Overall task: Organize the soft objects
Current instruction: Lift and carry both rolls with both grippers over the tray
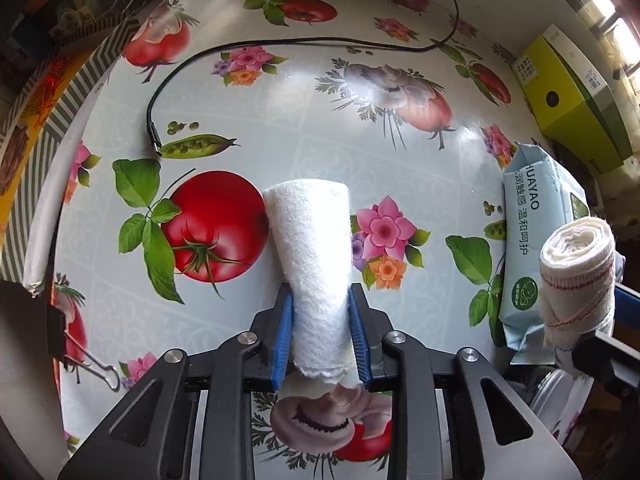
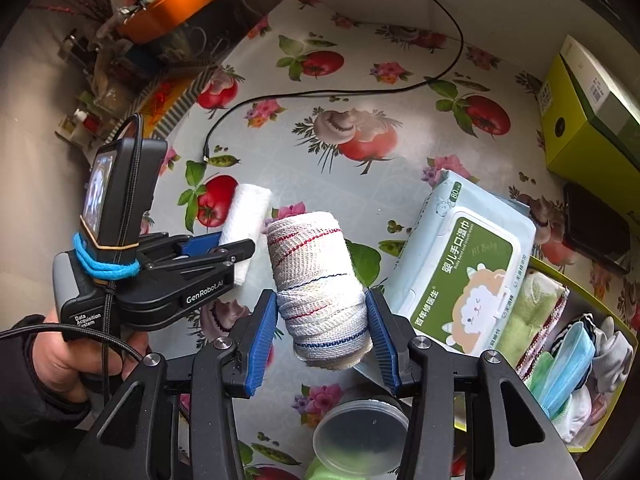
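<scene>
Vegetable-print tablecloth (image 1: 320, 128), black cable (image 1: 280, 46) across its far half. Your left gripper (image 1: 322, 336) clamps the white towel roll (image 1: 310, 264); your right gripper (image 2: 322, 340) clamps the striped cloth roll (image 2: 316, 280), wipes pack (image 2: 460, 280) and green box (image 2: 580, 120) bounding the right edge.

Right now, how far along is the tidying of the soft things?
Partly done. The yellow tray already holds folded cloths and face masks. In hand: the left tool grips a white towel roll, the right tool a striped cloth roll. Both rolls are not yet in the tray; the wipes pack leans at its edge.
</scene>
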### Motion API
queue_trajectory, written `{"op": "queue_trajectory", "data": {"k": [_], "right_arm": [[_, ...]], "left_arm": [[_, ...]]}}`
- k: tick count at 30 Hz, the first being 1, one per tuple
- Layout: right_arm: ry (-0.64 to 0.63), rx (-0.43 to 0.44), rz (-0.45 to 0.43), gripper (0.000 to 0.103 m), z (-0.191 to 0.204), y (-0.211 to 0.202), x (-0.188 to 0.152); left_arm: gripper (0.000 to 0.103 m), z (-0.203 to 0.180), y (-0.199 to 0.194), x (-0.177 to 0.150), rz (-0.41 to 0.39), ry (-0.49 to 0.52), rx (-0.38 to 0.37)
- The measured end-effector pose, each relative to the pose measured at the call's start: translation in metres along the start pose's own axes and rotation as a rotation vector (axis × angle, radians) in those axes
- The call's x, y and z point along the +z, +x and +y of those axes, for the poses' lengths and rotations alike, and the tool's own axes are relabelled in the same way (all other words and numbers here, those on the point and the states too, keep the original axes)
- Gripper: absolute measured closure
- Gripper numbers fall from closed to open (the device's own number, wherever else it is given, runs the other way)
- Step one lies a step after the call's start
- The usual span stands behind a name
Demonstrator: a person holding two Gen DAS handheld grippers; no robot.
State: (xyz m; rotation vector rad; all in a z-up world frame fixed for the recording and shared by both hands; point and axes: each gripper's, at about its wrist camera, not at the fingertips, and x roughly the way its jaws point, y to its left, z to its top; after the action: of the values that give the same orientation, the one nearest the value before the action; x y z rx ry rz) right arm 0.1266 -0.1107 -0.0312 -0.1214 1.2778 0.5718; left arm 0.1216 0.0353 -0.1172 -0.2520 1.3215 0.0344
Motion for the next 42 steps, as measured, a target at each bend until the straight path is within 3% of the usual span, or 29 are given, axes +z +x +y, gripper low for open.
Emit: {"op": "queue_trajectory", "data": {"k": [9,26,42], "right_arm": [[0.027,0.002,-0.051,0.059,-0.005,-0.024,-0.013],[0.097,-0.015,-0.144,0.059,-0.024,-0.073,-0.053],[0.204,-0.055,-0.219,0.059,-0.063,-0.115,-0.099]], "left_arm": [[0.077,-0.01,-0.04,-0.007,-0.073,0.042,-0.007],[0.078,-0.035,-0.107,-0.029,-0.162,0.079,-0.089],[0.078,-0.109,-0.128,-0.047,-0.177,0.212,-0.147]]}}
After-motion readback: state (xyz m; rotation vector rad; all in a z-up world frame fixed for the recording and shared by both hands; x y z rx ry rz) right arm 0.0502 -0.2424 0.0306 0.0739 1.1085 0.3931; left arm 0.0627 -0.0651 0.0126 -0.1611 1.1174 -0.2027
